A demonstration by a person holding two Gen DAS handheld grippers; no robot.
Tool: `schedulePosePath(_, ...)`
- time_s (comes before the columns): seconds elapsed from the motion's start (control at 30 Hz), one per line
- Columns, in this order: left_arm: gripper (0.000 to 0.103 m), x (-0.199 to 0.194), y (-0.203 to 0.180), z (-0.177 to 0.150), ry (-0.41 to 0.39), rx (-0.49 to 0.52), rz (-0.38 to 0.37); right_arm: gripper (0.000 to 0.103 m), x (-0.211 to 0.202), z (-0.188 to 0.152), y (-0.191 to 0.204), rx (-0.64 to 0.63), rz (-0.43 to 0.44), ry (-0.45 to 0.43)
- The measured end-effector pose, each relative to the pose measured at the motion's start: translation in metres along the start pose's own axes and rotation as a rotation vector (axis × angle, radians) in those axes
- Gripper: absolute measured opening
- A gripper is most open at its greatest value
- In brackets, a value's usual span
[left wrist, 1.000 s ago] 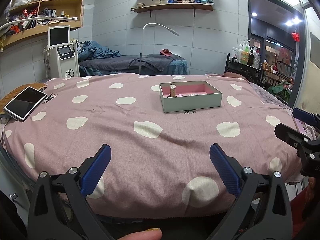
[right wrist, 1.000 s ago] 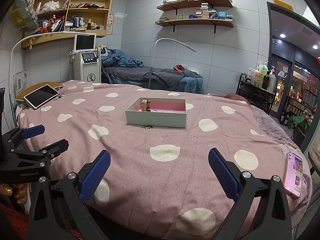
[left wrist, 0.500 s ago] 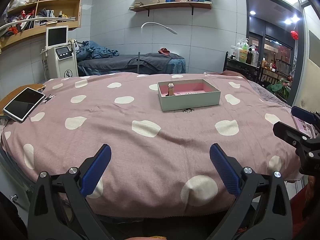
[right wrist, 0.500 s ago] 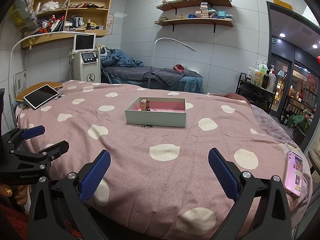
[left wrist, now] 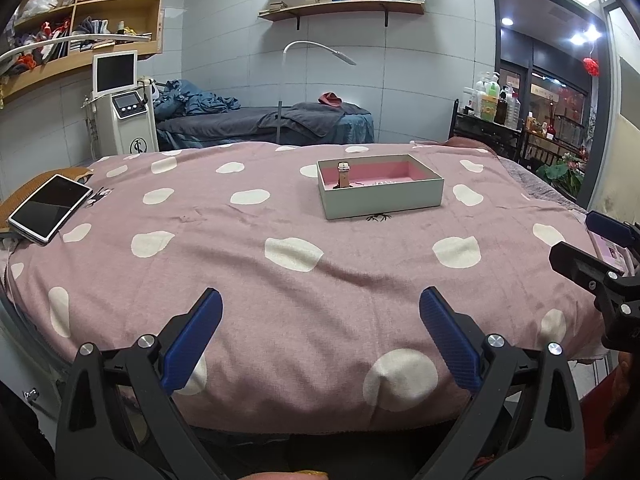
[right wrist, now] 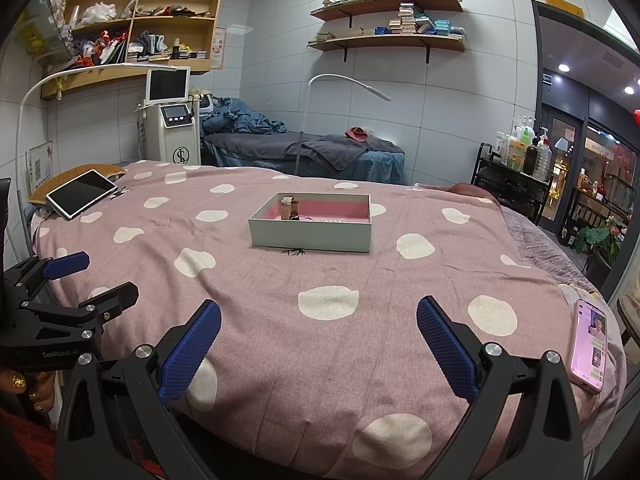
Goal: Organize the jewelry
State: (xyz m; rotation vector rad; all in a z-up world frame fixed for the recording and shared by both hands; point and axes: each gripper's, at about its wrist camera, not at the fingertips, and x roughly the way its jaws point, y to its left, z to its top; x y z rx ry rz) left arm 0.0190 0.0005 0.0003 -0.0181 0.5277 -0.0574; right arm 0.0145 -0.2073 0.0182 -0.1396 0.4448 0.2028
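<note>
Tongs on the left point(left wrist: 320, 334) hang released over the near edge of the bed point(left wrist: 280, 300) — the jewelry box point(left wrist: 380, 196) lies well ahead, slightly right, long axis crosswise, a watch point(left wrist: 343, 174) upright at its left end. From the right view, the right tongs point(right wrist: 318, 338) are likewise released; the box point(right wrist: 310, 230) sits ahead, slightly left, with bare cover between and a phone point(right wrist: 590, 344) at the right edge.

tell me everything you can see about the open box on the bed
The box is a shallow, lidless rectangle, seemingly card, with pale grey-green outer walls and a pink lining. It sits flat near the middle of the pink spotted bedspread, touched by neither gripper. Inside, a watch stands upright at its left end; a small chain-like piece lies on the floor beside it.
</note>
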Motion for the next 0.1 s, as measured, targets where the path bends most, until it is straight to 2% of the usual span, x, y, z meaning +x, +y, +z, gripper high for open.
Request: schedulePosePath(0.1, 0.097, 0.0014, -0.0004, 0.0000, 0.006, 0.000, -0.002, 0.096, 0.0006, -0.0007, -0.0001, 0.002, 0.000, -0.001)
